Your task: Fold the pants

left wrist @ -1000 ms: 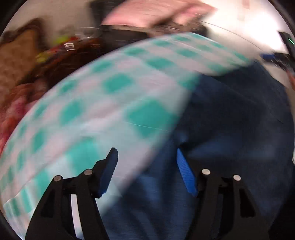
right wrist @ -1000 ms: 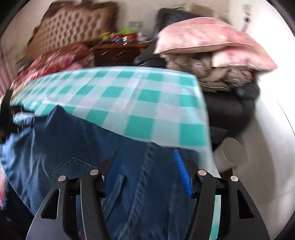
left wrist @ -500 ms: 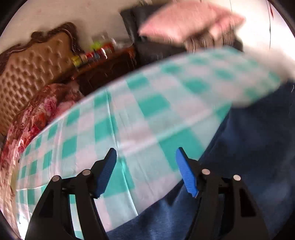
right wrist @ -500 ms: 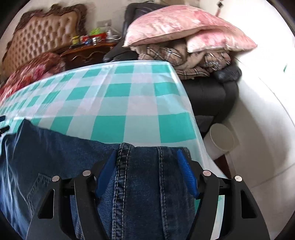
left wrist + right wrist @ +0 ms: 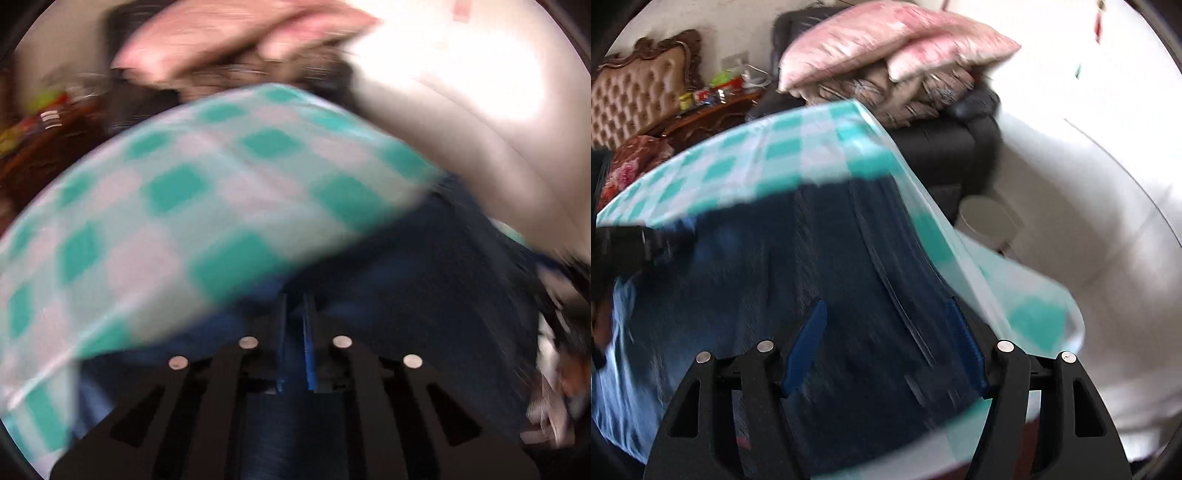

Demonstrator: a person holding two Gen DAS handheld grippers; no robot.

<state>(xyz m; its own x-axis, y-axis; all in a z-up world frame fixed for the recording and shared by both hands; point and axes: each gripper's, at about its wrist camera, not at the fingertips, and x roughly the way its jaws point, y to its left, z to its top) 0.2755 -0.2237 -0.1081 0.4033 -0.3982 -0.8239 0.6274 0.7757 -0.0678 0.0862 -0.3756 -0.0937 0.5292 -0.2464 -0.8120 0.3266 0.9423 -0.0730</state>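
Dark blue denim pants lie on a table under a teal-and-white checked cloth, near its right corner. My left gripper is over the near edge of the pants. Its jaws are closing, the blue pads are almost together, and denim seems pinched between them, though this view is blurred. In the right wrist view the pants spread from the cloth's corner leftward. My right gripper hangs over them with its fingers wide apart and denim below the gap, not pressed.
The table's right edge drops off beside the right gripper, with cloth hanging over it. Beyond stand a black chair piled with pink pillows, a white bin on the floor, a wooden nightstand and a tufted headboard.
My left gripper swept from over the bare cloth onto the denim and its jaws went from wide apart to nearly together. My right gripper rolled and shifted; the waistband no longer sits between its fingers.
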